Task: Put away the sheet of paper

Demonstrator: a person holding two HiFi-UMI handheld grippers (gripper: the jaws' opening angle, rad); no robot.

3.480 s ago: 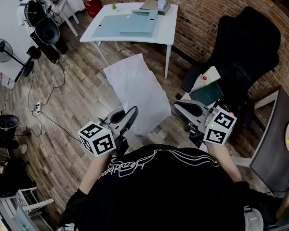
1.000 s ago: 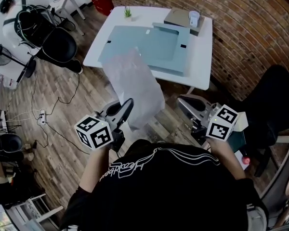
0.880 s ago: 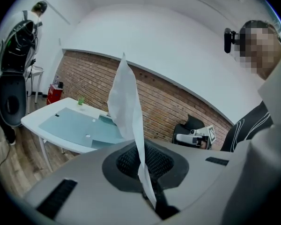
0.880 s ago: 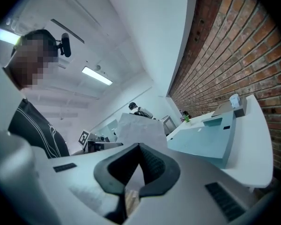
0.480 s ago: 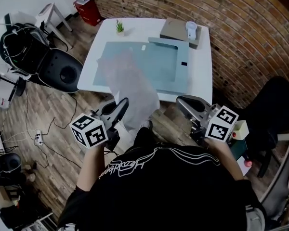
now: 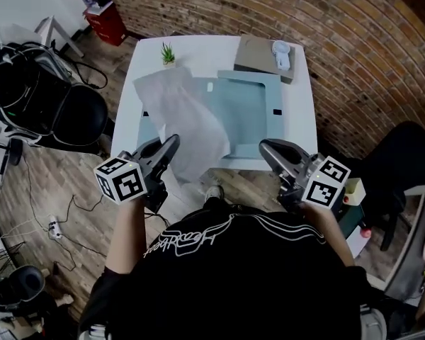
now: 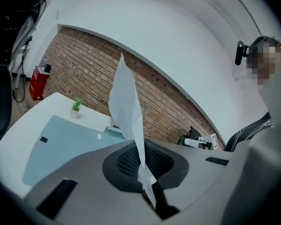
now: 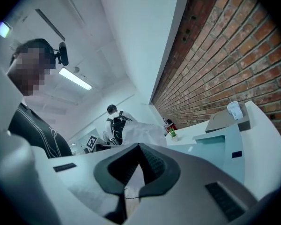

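My left fingers (image 6: 161, 151) are pressed tight on the lower corner of the sheet of paper (image 6: 184, 122), which rises from them and spreads over the near-left part of the white surface (image 6: 297, 98). My right fingers (image 6: 273, 151) are closed together with nothing between them, at the surface's near edge and well apart from the sheet.

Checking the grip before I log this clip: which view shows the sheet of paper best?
Head view: the whole sheet of paper shows, reaching from the left gripper over the table. The left gripper view shows the paper edge-on, pinched in shut jaws. The right gripper view catches only a crumpled part.
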